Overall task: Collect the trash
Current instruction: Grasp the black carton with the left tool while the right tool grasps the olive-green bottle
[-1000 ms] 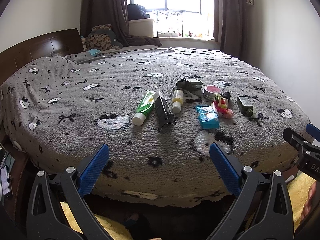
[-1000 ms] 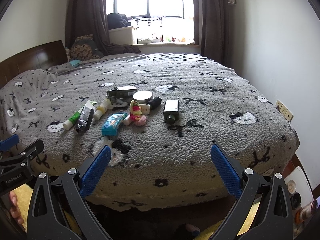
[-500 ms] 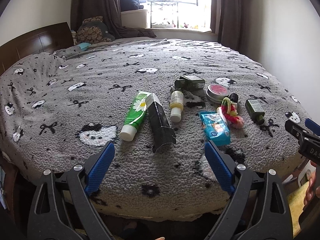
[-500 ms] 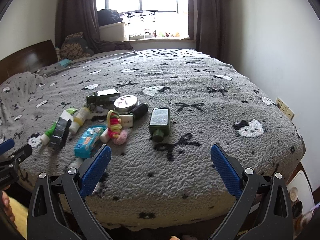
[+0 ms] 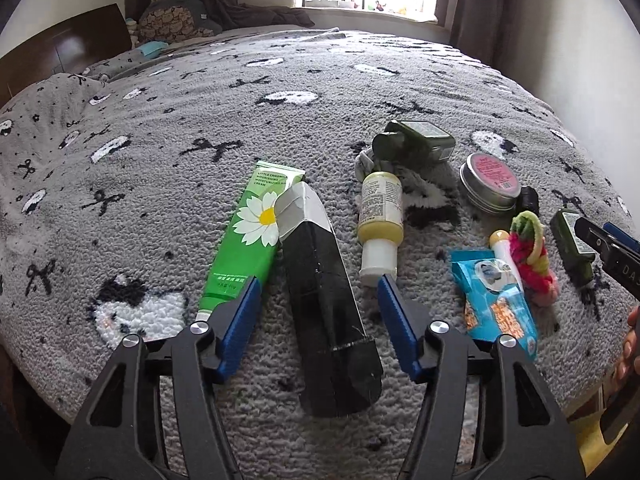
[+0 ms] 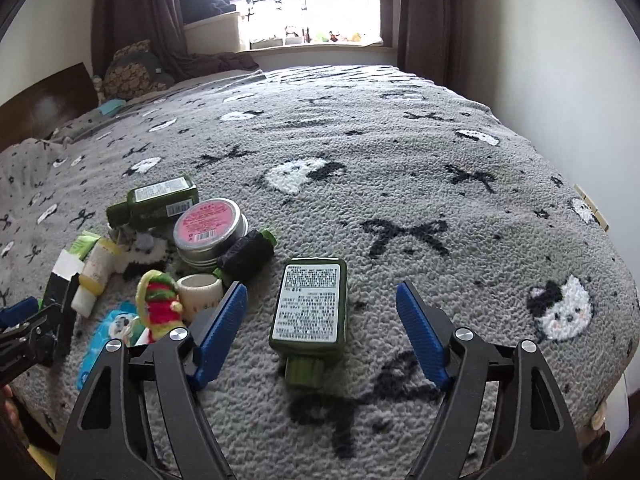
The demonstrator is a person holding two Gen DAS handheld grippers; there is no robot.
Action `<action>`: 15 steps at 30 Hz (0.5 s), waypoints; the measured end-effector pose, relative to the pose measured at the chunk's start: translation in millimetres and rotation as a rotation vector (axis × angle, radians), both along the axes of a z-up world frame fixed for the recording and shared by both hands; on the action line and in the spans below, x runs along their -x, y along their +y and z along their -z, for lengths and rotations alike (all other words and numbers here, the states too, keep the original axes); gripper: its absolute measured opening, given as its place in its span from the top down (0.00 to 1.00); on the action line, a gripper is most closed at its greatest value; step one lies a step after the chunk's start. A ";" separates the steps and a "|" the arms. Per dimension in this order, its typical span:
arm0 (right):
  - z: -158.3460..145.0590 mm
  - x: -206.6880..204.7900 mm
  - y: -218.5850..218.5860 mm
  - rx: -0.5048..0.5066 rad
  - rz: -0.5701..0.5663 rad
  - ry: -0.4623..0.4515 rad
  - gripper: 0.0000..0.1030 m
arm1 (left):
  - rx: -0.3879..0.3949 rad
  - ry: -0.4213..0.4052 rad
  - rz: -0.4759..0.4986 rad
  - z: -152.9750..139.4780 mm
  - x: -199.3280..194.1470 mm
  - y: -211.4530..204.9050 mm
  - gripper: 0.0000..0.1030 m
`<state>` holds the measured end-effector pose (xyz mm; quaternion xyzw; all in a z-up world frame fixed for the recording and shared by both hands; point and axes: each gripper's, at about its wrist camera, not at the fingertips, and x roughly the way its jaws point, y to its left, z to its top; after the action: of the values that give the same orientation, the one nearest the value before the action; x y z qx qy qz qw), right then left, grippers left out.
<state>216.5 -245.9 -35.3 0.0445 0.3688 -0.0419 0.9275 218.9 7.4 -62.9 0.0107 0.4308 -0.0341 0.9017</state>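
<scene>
Our left tongs are closing around the black carton, not squeezing yet. Our right tongs are closing around the green bottle, so we can lift both.

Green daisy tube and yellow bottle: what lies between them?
In the left wrist view, the black carton lies between the green daisy tube and the yellow bottle.

On the bed blanket, the crushed carton lies centre; the hand-cream tube just left of it; a small bottle right; the wipes packet farther right; a tin behind that.
</scene>
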 end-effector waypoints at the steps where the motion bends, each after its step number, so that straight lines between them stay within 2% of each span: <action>1: 4.4 -6.6 -0.4 0.012 0.008 0.015 0.30 | 0.000 0.012 0.002 3.4 -4.0 -0.4 0.52; 6: 24.9 -28.4 -0.9 0.008 0.011 0.090 0.43 | 0.013 0.051 0.005 17.4 -19.5 1.3 0.65; 12: 35.6 -37.5 5.9 0.043 0.006 0.111 0.56 | 0.000 0.051 0.020 22.1 -30.7 -2.5 0.70; 15: 36.5 -38.8 9.7 0.072 -0.001 0.112 0.57 | 0.010 0.055 0.023 23.3 -32.2 -1.0 0.71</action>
<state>255.3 -236.2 -71.8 0.0084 0.4182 -0.0573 0.9065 251.1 6.4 -86.1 0.0100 0.4550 -0.0469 0.8892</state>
